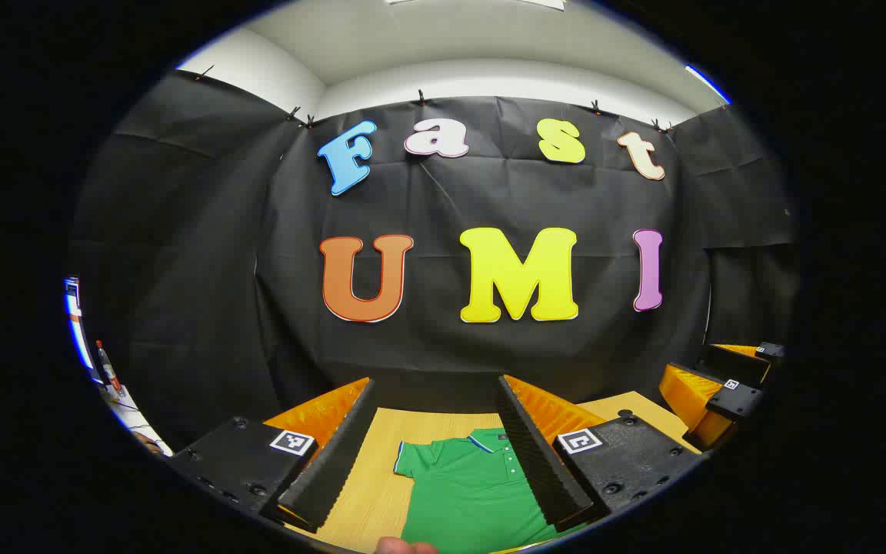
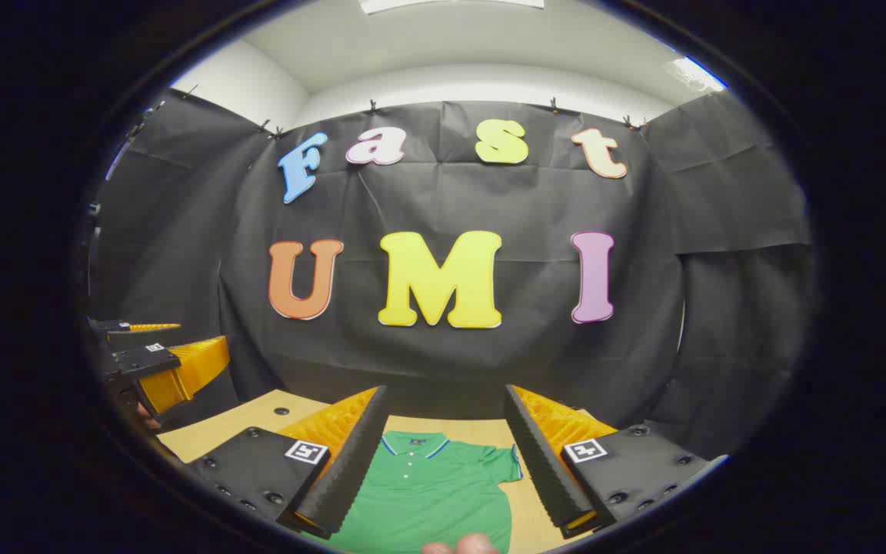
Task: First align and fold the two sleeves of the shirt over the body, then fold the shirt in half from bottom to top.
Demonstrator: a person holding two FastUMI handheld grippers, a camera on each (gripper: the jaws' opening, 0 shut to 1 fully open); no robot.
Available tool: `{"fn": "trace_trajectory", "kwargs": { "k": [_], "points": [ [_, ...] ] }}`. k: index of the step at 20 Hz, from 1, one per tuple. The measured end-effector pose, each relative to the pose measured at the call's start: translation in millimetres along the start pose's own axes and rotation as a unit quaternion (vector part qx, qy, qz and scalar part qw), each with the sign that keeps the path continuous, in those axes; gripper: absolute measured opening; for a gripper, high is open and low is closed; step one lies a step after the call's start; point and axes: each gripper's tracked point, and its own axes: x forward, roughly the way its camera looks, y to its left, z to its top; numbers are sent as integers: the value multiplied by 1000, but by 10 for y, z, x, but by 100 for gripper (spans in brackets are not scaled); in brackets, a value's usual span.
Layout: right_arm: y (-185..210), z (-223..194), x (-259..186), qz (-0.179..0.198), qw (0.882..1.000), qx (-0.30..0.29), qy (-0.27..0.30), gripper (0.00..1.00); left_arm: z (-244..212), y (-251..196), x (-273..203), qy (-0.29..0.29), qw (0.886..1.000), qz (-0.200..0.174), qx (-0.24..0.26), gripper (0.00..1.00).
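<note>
Both my grippers held above a green shirt on a wooden table, fingers apart.

My left gripper [image 1: 439, 462]: fingers spread wide, gripping nothing. My right gripper [image 2: 443, 465]: likewise spread, empty. Between each pair, below: green shirt [image 1: 474, 492] [image 2: 431, 492], lying flat, collar toward the far wall, both short sleeves spread out to the sides. Under it: wooden table [image 1: 370, 485] [image 2: 220, 431]. Beyond: black cloth wall [image 1: 458, 192], white ceiling above.
</note>
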Motion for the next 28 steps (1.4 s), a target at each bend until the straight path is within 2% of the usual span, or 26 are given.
{"fn": "trace_trajectory", "kwargs": {
  "k": [1,5,14,16,23,28],
  "points": [
    [-21,7,23,-4,1000,1,0,93,-13,-3,14,-2,1000,-1,1,99],
    [-39,11,105,-6,1000,7,1,95,12,-24,74,-5,1000,-2,6,99],
    [-156,48,240,-8,1000,9,-2,93,63,-102,172,-10,1000,0,9,99],
    [-155,54,261,-5,1000,7,-3,95,72,-105,189,-11,1000,1,9,99],
    [-203,50,302,5,1000,-1,-1,93,66,-194,236,-10,1000,-3,6,99],
    [-296,39,319,-3,1000,0,-3,93,40,-222,264,-6,1000,-4,5,99]
  ]
}}
